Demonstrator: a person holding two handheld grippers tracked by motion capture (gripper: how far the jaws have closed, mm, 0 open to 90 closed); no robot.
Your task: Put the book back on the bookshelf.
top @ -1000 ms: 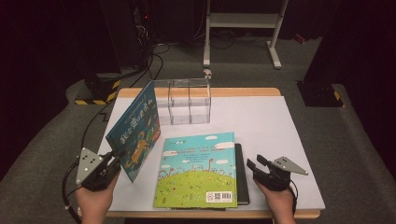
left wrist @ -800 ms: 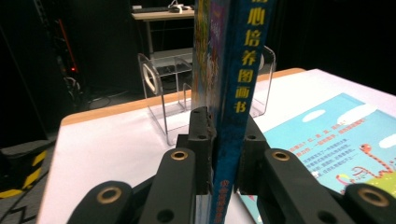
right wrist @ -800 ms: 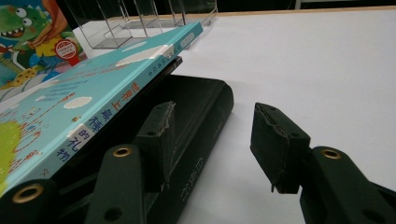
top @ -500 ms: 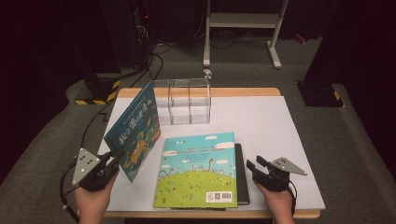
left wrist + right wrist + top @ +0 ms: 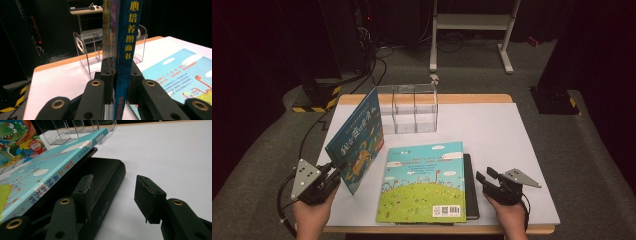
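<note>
Left tongs (image 5: 333, 172) are clamping the upright picture book (image 5: 357, 140).
Right tongs (image 5: 485, 181) are waiting half-open; keep the spine vertical approaching the clear rack (image 5: 412, 107) ahead.

I note the upright book (image 5: 357, 141) has a blue cover with yellow lettering and an orange-and-green cartoon figure; its spine (image 5: 124, 53) is blue with yellow characters; the flat book (image 5: 424, 181) shows a turquoise sky, white clouds and a green hill, with a white barcode patch; the book beneath it (image 5: 105, 185) is dark green-black; the table (image 5: 492, 130) is white with a light wood edge; the organiser (image 5: 409, 107) is clear; both grippers' jaws are black.
</note>
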